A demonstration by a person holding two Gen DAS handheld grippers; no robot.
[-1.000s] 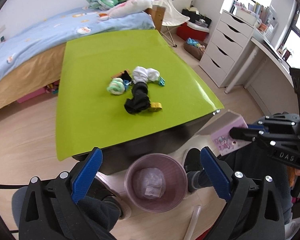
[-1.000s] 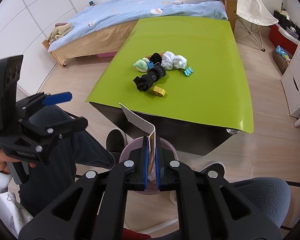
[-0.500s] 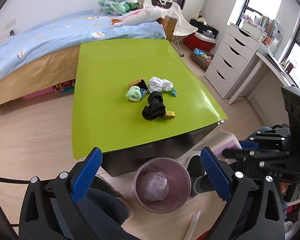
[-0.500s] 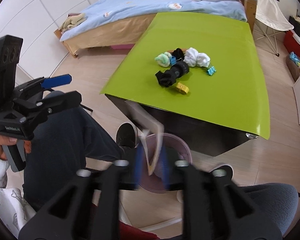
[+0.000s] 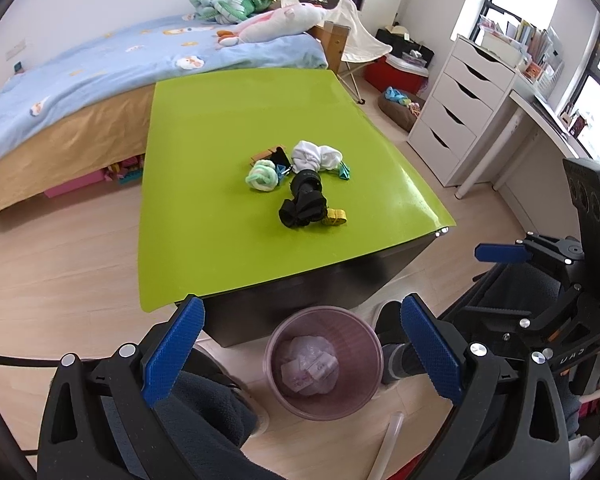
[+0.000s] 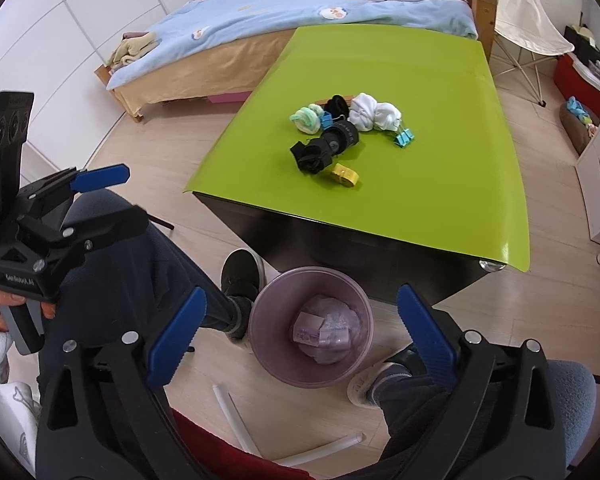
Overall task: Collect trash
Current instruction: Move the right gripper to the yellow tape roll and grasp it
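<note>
**Card dropped in bin**

Right tool (image 6: 300, 328) has just spread its jaws wide, nothing betw. them; the pink card (image 6: 309, 330) now lies in the bin (image 6: 260, 340) right below. Left tool (image 5: 300, 344) also spread, empty. Next: clutter on worktop (image 6: 439, 160) ahead.

The person is wearing dark navy trousers (image 6: 112, 264), grey socks and black shoes (image 6: 240, 270). Each gripper (image 6: 298, 332) is showing black plastic arms, 2 blue ribbed pads (image 6: 176, 330) and silver screws.
</note>
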